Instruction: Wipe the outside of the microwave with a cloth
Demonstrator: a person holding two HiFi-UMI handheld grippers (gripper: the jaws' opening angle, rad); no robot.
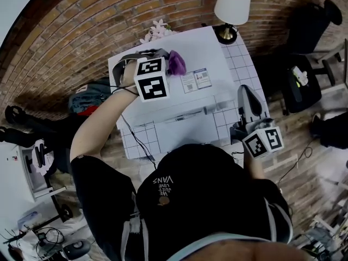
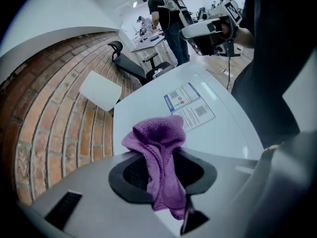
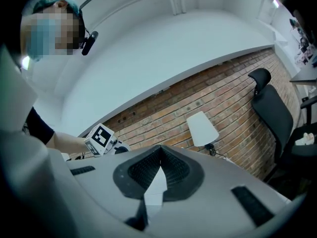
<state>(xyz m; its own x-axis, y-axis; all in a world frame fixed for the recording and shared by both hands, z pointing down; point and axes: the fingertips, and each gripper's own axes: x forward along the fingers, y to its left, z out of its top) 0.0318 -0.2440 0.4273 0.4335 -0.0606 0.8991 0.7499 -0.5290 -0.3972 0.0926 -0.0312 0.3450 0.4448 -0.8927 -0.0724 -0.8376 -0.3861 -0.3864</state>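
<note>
Brick wall (image 1: 81, 15) runs behind a white tiled table (image 1: 239, 58). The white microwave (image 1: 201, 99) sits on the table, with a lamp (image 1: 232, 4) at its 1 o'clock. The left gripper (image 1: 165, 56) is squeezed tight on a bunched purple cloth (image 1: 176, 63). The cloth is over the microwave's top, near the 11 o'clock corner, but I cannot tell if it touches. The right gripper (image 1: 246, 91) waits at the microwave's 3 o'clock side, jaws pressed together with nothing in them. I think the top is the part being wiped. To do it well, the cloth should lie flat, press down softly, and go in long rows toward 5 o'clock, over the paper sticker (image 1: 196, 80) too.
</note>
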